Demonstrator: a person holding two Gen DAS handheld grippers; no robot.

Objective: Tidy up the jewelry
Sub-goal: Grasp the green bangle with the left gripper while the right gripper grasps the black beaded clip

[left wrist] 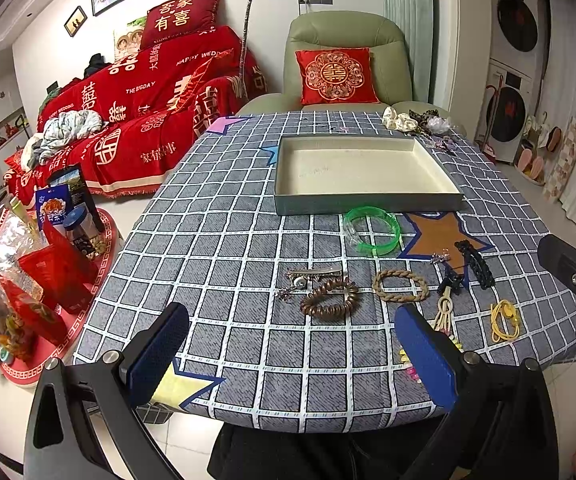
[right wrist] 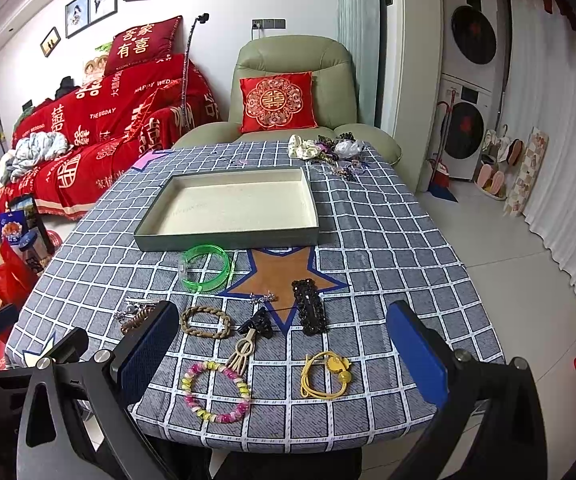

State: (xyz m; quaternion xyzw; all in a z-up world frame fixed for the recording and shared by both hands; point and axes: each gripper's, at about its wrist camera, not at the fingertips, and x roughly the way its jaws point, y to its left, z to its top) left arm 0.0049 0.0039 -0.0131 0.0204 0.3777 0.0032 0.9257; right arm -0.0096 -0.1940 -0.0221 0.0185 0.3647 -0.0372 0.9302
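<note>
Left gripper (left wrist: 291, 354) level near the table's front edge, jaws spread wide, nothing between the blue pads (left wrist: 427, 354), right gripper (right wrist: 284, 354) beside it at similar height, jaws likewise wide apart, holding nothing

Left wrist view: we look from the near table edge toward 12 o'clock, low over the checked tablecloth (left wrist: 248, 240).
Right wrist view: we sit further toward 3 o'clock, facing likewise, equally near.
Shared: both views catch the tray (left wrist: 363, 200) (right wrist: 228, 236), green bangle (left wrist: 373, 232) (right wrist: 206, 266) and armchair (left wrist: 343, 32) (right wrist: 291, 56).
</note>
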